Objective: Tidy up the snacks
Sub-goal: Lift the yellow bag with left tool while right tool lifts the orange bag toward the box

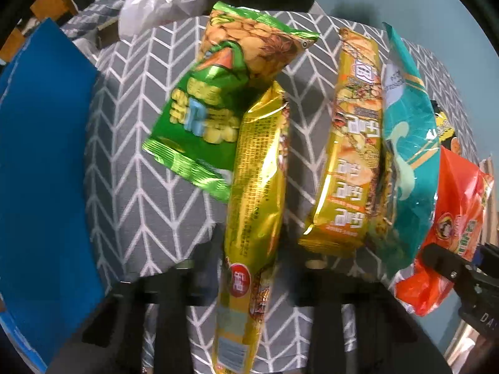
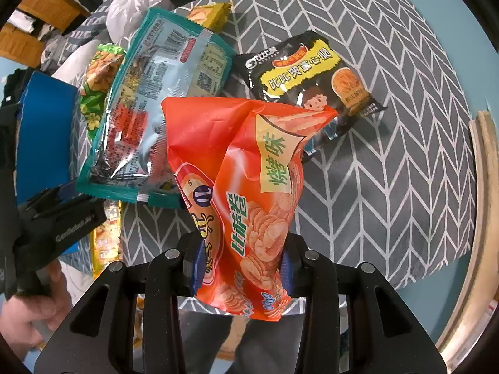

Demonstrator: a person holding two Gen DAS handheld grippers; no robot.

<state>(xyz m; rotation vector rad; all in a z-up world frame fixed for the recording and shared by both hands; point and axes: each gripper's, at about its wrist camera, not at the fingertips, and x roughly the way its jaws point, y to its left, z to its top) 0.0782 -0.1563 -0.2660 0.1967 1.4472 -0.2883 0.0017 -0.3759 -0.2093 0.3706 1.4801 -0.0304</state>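
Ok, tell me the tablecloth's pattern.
Grey tablecloth with a white chevron pattern, clearest in the right wrist view.

The grey cloth with white zigzag lines (image 2: pixel 405 143) is bare on its right side, past the black snack bag (image 2: pixel 308 74), so a hand could pass there. There is also a bare strip of cloth between the blue box (image 1: pixel 43 162) and the green snack bag (image 1: pixel 199 115). The middle is crowded. A gold pack (image 1: pixel 255 205) hangs in the left gripper (image 1: pixel 249 283), and another gold pack (image 1: pixel 349 155) lies just beside it with a thin gap between. The teal bag (image 1: pixel 405 143) leans right on that one. The orange bag (image 2: pixel 246 193) in the right gripper (image 2: pixel 241 268) hangs in front of the black bag. A white plastic bag (image 1: pixel 162 0) blocks the far edge
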